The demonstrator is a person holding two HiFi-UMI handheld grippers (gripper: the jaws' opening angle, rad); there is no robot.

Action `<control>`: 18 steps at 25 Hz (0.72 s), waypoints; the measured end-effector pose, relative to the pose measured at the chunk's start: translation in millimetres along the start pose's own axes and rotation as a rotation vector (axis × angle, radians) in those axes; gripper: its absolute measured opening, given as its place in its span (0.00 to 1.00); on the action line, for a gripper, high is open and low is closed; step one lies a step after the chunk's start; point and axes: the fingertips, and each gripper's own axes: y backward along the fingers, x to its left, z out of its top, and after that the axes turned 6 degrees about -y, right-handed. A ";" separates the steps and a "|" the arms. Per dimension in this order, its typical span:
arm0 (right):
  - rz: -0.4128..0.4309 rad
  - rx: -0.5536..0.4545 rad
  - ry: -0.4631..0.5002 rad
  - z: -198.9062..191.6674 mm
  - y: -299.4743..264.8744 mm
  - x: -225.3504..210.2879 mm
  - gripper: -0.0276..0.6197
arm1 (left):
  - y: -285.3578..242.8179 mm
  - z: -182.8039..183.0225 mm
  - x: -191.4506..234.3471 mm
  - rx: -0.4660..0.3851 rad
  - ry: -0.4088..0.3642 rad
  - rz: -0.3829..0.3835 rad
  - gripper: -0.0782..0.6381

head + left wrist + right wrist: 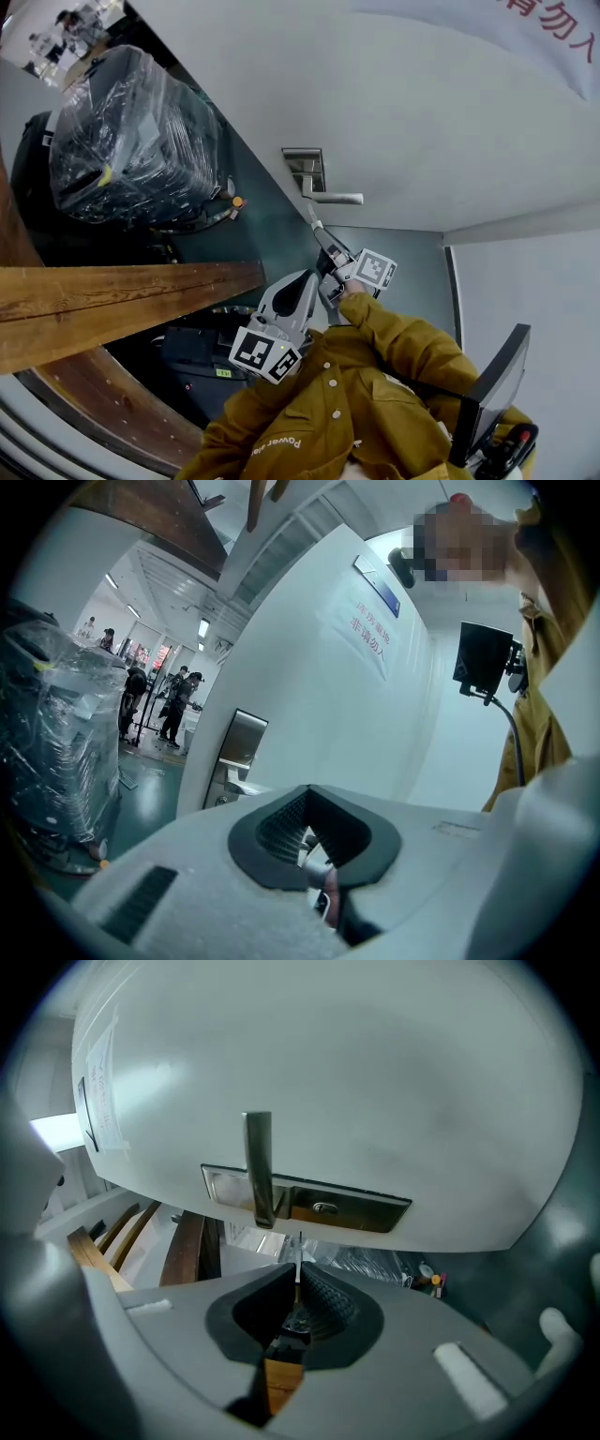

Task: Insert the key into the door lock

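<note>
The white door (422,112) carries a steel lock plate (305,167) with a lever handle (334,197). My right gripper (323,242) is shut on a thin metal key (312,217) that points at the plate from a short way off. In the right gripper view the key blade (297,1262) sticks out from the closed pads, a little short of the keyhole (325,1208) and just right of the handle (258,1168). My left gripper (307,277) hangs back beside the right one, jaws shut and empty. Its own view shows the lock plate (234,757) further off.
A dark load wrapped in clear plastic (131,141) stands left of the door on the green floor. A wooden rail (122,291) runs across the left. A black monitor on a stand (489,389) is at the right. Several people (178,700) stand far down the hall.
</note>
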 end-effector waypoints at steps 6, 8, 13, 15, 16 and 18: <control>-0.036 -0.054 -0.017 13.9 -14.2 -18.0 0.09 | -2.3 1.5 5.2 0.011 -0.010 -0.012 0.11; -0.032 -0.069 -0.024 16.8 -16.5 -18.3 0.09 | -2.3 2.2 7.2 0.014 -0.009 -0.014 0.11; -0.022 -0.102 -0.036 26.4 -21.2 -20.7 0.09 | -3.8 4.0 10.0 0.021 -0.013 -0.024 0.11; -0.022 -0.109 -0.042 29.8 -23.1 -22.5 0.09 | -3.9 4.3 10.0 0.021 -0.016 -0.025 0.11; -0.021 -0.113 -0.044 31.3 -24.9 -22.8 0.09 | -3.9 4.2 10.3 0.022 -0.017 -0.026 0.11; -0.018 -0.113 -0.045 32.5 -29.2 -21.5 0.09 | -3.9 4.1 10.7 0.024 -0.019 -0.026 0.11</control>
